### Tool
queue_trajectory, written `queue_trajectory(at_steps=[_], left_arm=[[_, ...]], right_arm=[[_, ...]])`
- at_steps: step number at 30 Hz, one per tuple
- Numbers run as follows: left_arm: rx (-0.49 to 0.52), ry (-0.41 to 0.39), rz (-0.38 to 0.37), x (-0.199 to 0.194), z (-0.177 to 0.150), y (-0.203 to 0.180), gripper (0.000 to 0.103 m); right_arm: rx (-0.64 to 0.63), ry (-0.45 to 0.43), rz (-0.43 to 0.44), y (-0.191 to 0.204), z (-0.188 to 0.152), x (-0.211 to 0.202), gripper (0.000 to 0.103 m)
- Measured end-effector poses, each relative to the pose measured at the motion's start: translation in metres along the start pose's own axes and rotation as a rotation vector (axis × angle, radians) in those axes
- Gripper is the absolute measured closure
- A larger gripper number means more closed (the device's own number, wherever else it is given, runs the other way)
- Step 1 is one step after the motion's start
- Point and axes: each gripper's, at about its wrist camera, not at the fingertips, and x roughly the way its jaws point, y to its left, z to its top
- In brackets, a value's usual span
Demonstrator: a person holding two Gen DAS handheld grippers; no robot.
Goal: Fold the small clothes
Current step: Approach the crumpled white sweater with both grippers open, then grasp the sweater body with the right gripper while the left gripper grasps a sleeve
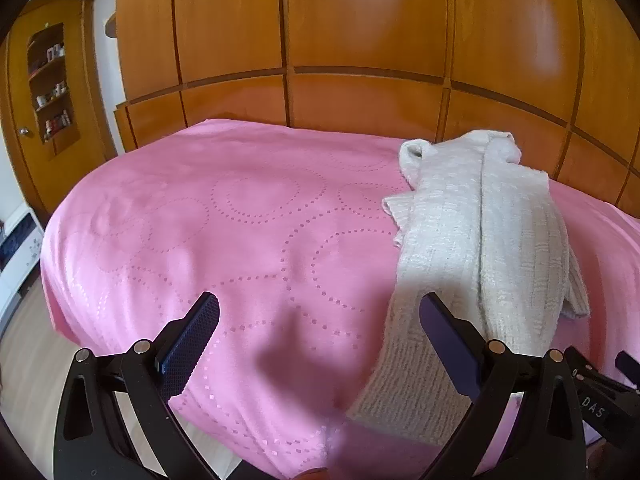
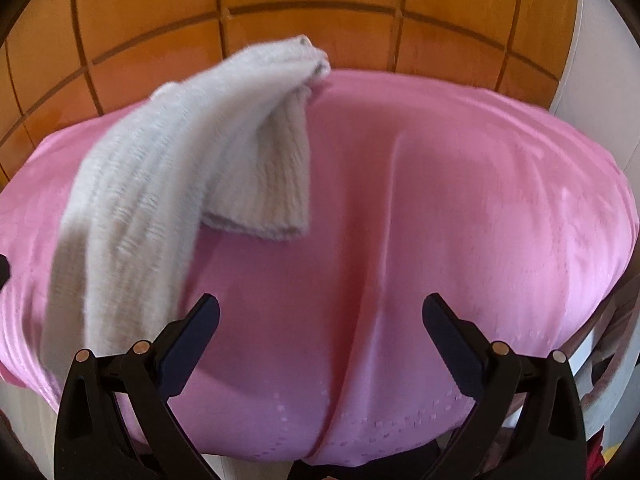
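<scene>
A cream knitted garment (image 1: 476,240) lies lengthwise on the pink bedspread (image 1: 224,224), folded into a long narrow strip with a sleeve cuff sticking out on its left. My left gripper (image 1: 320,308) hovers open above the near edge of the bed, its right finger (image 1: 444,332) over the garment's near end. In the right wrist view the same garment (image 2: 160,168) lies to the left, one flap folded over toward the middle. My right gripper (image 2: 320,308) is open over bare pink bedspread (image 2: 460,200), just right of the garment, holding nothing.
Wooden wardrobe panels (image 1: 360,40) rise behind the bed. At the far left stands a wooden door (image 1: 24,132) and a shelf niche (image 1: 52,84) with small items. A white unit (image 1: 16,248) and wooden floor lie beside the bed's left side. The other gripper (image 1: 604,396) shows at bottom right.
</scene>
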Motion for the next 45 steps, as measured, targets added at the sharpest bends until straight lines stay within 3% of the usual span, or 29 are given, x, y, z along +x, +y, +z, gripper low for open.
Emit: queue_trajectory(at_steps=[10,20,24,28,32,37,39,41,45], left_arm=[[-0.010,0.001,-0.001,-0.001,0.000,0.004,0.004],[-0.014,0.008,-0.001,0.000,0.001,0.004,0.004],[-0.011,0.018,0.002,0.003,0.001,0.005,0.004],[-0.002,0.044,-0.012,0.014,0.001,0.009,0.004],[0.048,0.110,-0.073,0.029,0.004,0.017,0.004],[0.039,0.153,-0.158,0.032,-0.001,0.035,0.006],[0.012,0.185,-0.253,0.032,-0.005,0.038,0.018],[0.038,0.218,-0.313,0.035,-0.009,0.029,0.030],[0.181,0.229,-0.378,0.034,-0.022,-0.002,0.044]], right_arm=[[0.066,0.058,0.065,-0.017,-0.005,0.019,0.002],[0.046,0.044,0.080,-0.017,-0.007,0.018,0.002],[0.047,0.063,0.138,-0.019,-0.001,0.011,0.002],[0.061,0.033,0.337,-0.016,0.011,-0.006,0.014],[0.052,0.132,0.545,0.002,0.020,0.001,0.040],[0.023,0.204,0.606,0.025,0.026,0.018,0.061],[-0.003,0.197,0.611,0.036,0.030,0.022,0.070],[-0.031,0.201,0.600,0.042,0.032,0.023,0.091],[-0.098,0.142,0.573,0.039,0.042,0.008,0.096]])
